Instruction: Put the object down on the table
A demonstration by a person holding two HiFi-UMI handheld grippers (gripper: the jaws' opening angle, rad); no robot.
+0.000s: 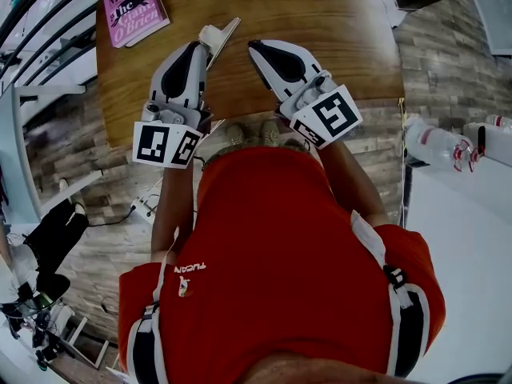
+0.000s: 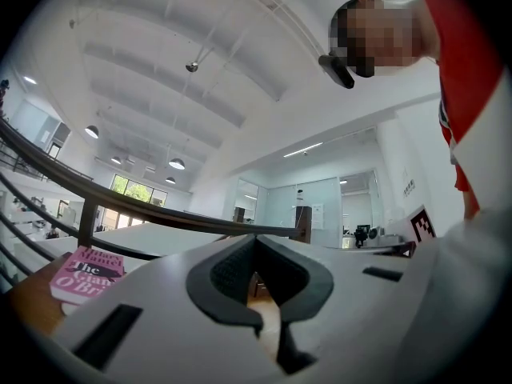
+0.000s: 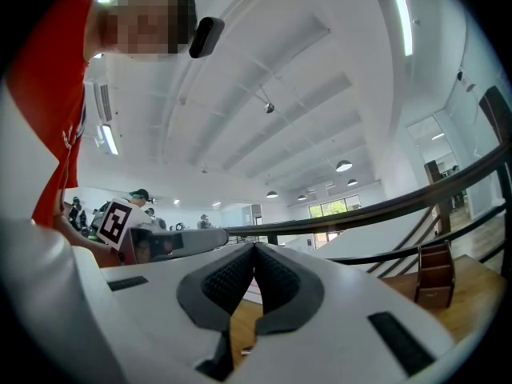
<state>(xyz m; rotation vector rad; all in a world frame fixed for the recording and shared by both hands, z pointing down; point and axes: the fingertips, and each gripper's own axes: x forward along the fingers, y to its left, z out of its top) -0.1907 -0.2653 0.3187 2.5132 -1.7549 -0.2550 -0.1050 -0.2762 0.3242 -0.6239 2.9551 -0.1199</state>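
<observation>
Both grippers hover over the near part of a wooden table [image 1: 328,22], pointing away from me. My left gripper [image 1: 205,46] is shut; in the left gripper view its dark pads [image 2: 232,270] meet with nothing between them. A small white object [image 1: 218,34] with a thin raised flap lies on the table just beyond its tip; whether they touch I cannot tell. My right gripper [image 1: 252,46] is shut too, its pads [image 3: 276,274] closed on nothing in the right gripper view, which also shows the left gripper [image 3: 172,242] beside it.
A pink book [image 1: 132,6] [image 2: 84,274] lies at the table's far left corner. A small wooden holder [image 3: 436,277] stands on the table to the right. Plastic bottles [image 1: 438,146] lie on a white surface at the right. A power strip [image 1: 144,206] and cables are on the floor at the left.
</observation>
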